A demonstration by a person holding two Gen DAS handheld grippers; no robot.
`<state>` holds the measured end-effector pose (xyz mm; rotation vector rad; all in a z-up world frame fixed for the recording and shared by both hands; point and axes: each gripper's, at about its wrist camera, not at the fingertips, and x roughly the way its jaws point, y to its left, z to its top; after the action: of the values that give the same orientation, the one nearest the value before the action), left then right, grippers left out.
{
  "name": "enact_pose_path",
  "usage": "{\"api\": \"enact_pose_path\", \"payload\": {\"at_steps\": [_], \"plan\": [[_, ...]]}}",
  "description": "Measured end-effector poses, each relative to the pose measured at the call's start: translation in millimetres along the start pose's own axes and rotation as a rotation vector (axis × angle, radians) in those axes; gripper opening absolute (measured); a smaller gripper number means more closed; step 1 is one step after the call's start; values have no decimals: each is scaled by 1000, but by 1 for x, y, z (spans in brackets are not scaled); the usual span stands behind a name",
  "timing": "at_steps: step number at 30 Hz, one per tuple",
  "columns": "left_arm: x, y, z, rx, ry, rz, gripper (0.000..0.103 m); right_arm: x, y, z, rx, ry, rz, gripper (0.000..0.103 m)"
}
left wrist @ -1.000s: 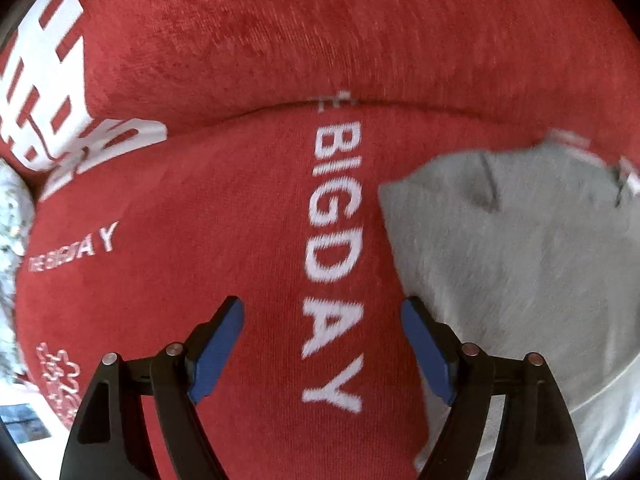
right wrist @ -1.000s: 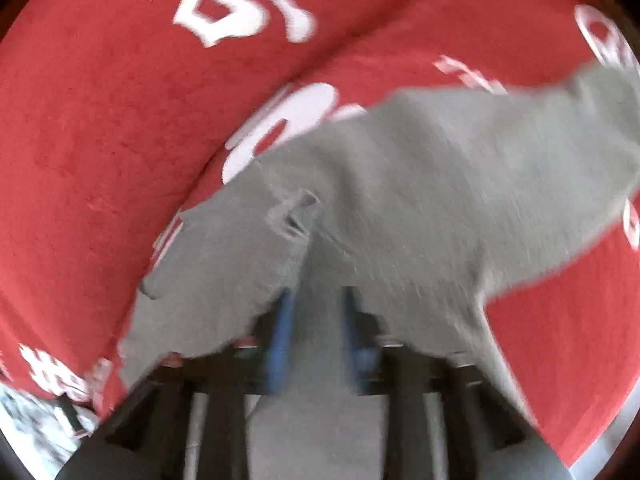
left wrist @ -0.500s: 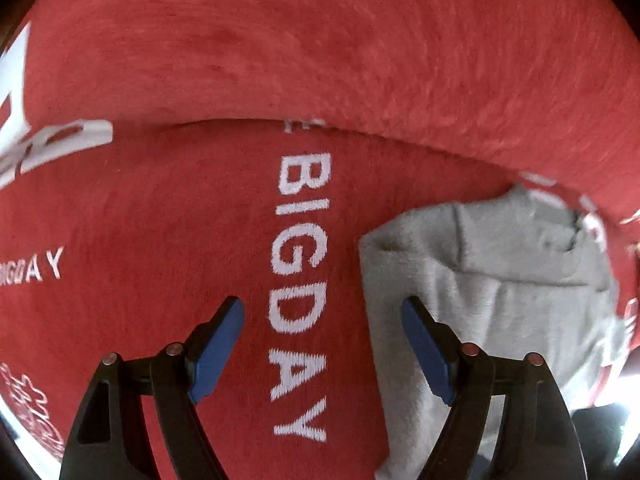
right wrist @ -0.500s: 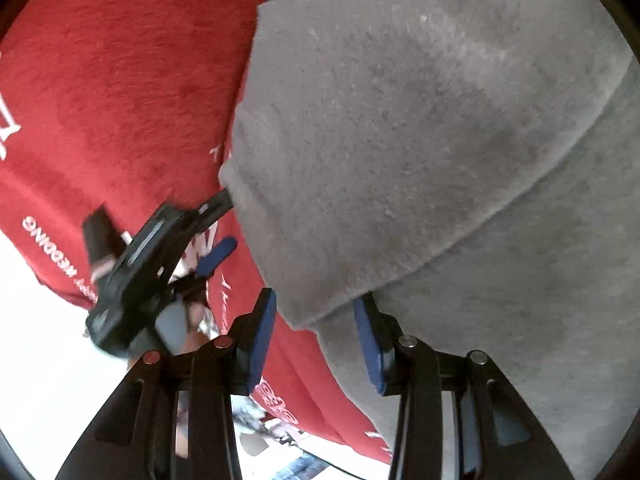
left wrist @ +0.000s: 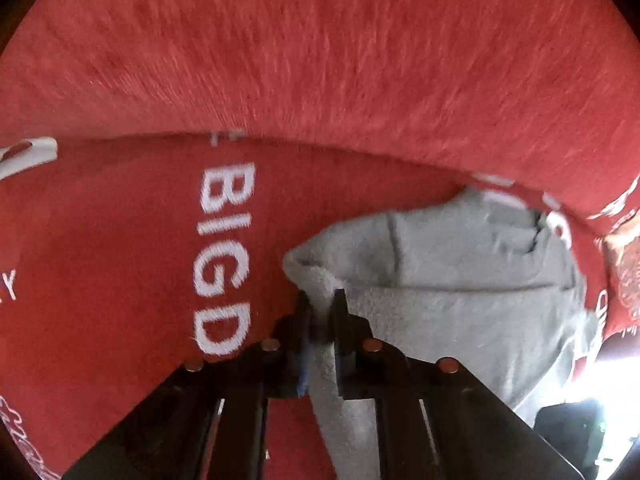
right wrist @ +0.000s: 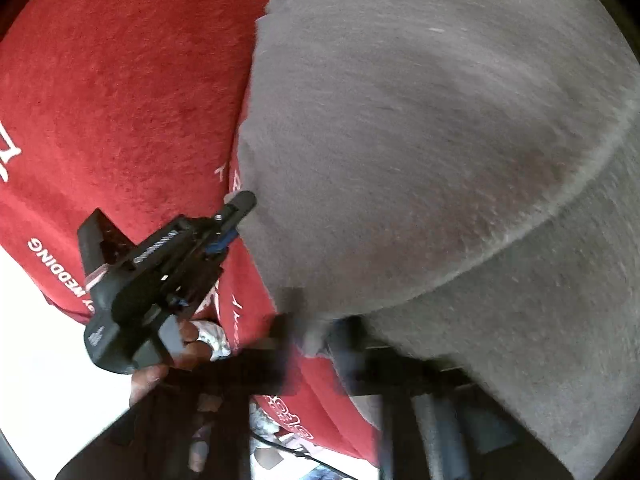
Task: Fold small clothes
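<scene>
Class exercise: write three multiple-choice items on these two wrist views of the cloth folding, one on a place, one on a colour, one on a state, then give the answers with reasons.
1. Where does the grey cloth lie?
A. on the red blanket
B. in a basket
C. on a hanger

2. What colour are the letters "BIG"?
A. black
B. white
C. yellow

3. How is the left claw?
A. wide open above the cloth
B. out of view
C. shut on the cloth's edge

Answers:
1 A, red shows all round the cloth.
2 B, white letters on red.
3 C, its fingers pinch a grey fold.
</scene>
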<state>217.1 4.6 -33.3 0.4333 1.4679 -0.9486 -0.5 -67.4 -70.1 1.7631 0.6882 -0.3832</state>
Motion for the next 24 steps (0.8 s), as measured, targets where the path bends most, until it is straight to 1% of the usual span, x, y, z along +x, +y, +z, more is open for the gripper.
{"api": "enact_pose_path", "payload": {"at_steps": [3,4,6,9,11,12,13,14,15,16,17,18,19,22,24], "plan": [[-14,9,-6,37,-39,22,10,7,17,2,-53,24,44,6],[-16,14,-8,43,-41,27,10,12,23,1,-82,37,41,6],[-12,25,-5,38,-25,45,10,26,30,-2,-122,66,21,6],[-2,39,-9,14,-12,72,10,42,27,-3,-132,82,-37,6],[-4,43,-10,-5,-22,79,10,42,24,-1,-107,95,-56,17],[-5,43,-10,-10,-27,85,10,37,23,0,-98,108,-61,27],[-8,43,-10,-10,-35,106,10,32,26,3,-102,114,-64,46],[-12,44,-10,-9,-40,119,10,19,27,5,-120,103,-68,48],[-17,43,-11,-8,-46,128,10,7,26,7,-145,86,-79,48],[-25,42,-12,-6,-62,131,10,-16,25,13,-184,47,-110,48],[-30,40,-14,-3,-74,133,10,-29,13,17,-202,9,-141,48],[-37,38,-17,3,-89,133,10,-54,7,27,-208,-55,-196,48],[-44,33,-20,12,-103,133,10,-76,-2,38,-194,-113,-241,48],[-54,19,-33,53,-108,123,10,-129,-29,70,-115,-249,-321,48],[-49,9,-42,76,-92,129,10,-146,-43,85,-56,-294,-327,48]]}}
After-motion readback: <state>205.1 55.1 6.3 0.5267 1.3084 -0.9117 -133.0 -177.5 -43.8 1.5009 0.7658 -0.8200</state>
